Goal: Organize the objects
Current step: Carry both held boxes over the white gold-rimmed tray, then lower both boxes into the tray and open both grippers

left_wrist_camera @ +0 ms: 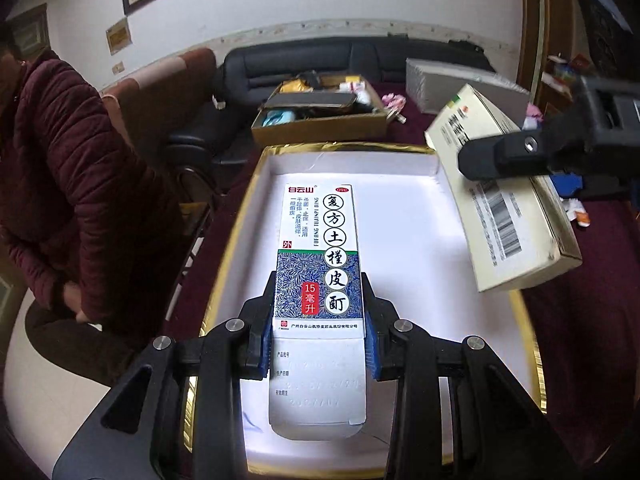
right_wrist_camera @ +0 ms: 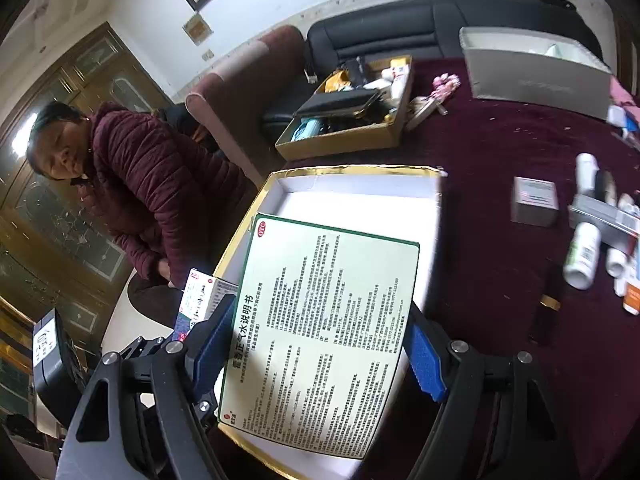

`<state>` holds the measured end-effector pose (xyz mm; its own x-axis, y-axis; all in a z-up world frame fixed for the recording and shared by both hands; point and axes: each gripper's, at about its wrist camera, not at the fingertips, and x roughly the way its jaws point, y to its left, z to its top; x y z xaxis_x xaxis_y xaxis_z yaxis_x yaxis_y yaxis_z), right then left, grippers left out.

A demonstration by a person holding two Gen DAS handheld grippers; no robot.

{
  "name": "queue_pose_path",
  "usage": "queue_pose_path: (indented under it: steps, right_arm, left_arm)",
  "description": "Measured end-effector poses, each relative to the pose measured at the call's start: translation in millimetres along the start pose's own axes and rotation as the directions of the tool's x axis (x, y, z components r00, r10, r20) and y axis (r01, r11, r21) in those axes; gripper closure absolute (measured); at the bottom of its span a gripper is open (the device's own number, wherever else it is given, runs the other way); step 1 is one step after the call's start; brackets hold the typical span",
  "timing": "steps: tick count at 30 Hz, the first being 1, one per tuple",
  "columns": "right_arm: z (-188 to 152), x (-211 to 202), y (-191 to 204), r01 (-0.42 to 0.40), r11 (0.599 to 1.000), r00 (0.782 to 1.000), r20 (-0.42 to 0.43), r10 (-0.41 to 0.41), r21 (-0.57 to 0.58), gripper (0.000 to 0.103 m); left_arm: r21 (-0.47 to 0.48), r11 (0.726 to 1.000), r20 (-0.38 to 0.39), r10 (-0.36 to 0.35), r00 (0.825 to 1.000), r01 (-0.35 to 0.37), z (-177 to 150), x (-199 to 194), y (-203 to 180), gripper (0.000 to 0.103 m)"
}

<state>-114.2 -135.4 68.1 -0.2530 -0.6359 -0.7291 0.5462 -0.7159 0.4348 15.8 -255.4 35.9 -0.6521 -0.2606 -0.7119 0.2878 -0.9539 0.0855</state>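
Observation:
My left gripper (left_wrist_camera: 318, 320) is shut on a tall white-and-blue medicine box (left_wrist_camera: 318, 256) with Chinese print, held over the gold-rimmed white tray (left_wrist_camera: 400, 208). My right gripper (right_wrist_camera: 316, 344) is shut on a large flat pale-green medicine box (right_wrist_camera: 324, 320) with printed instructions, held over the same tray (right_wrist_camera: 360, 184). In the left wrist view that large box (left_wrist_camera: 508, 200) hangs tilted over the tray's right edge with the right gripper's finger on it. In the right wrist view the small box (right_wrist_camera: 200, 296) shows at the tray's left side.
A cardboard box (left_wrist_camera: 320, 112) full of items stands beyond the tray, with a grey box (right_wrist_camera: 536, 72) at the back right. Bottles (right_wrist_camera: 582, 256) and a small grey box (right_wrist_camera: 534, 200) lie on the maroon cloth to the right. A person (right_wrist_camera: 132, 184) sits at left.

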Motion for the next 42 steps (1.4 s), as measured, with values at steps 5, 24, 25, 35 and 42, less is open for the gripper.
queue_pose_path:
  steps: [5, 24, 25, 35, 42]
  right_arm:
    - [28, 32, 6, 0.012, 0.999, 0.998, -0.057, -0.011, 0.031, 0.025]
    - [86, 128, -14, 0.187, 0.973, 0.966, -0.203, -0.158, 0.132, 0.025]
    - [87, 131, -15, 0.191, 0.972, 0.964, -0.21, -0.16, 0.136, 0.026]
    - [94, 154, -10, 0.203, 0.971, 0.957, -0.236, -0.17, 0.123, 0.024]
    - [100, 150, -6, 0.211, 0.976, 0.957, -0.218, -0.193, 0.062, 0.023]
  left_arm:
    - [-0.015, 0.998, -0.087, -0.054, 0.995, 0.053, 23, 33, 13, 0.069]
    - [0.001, 1.0, -0.192, -0.03, 0.981, 0.031, 64, 118, 10, 0.069]
    - [-0.005, 0.999, -0.196, -0.032, 0.98, 0.032, 64, 120, 12, 0.069]
    - [-0.05, 0.996, -0.168, -0.085, 0.982, 0.077, 66, 126, 28, 0.069]
    - [-0.07, 0.99, -0.151, -0.13, 0.98, 0.12, 66, 123, 32, 0.067]
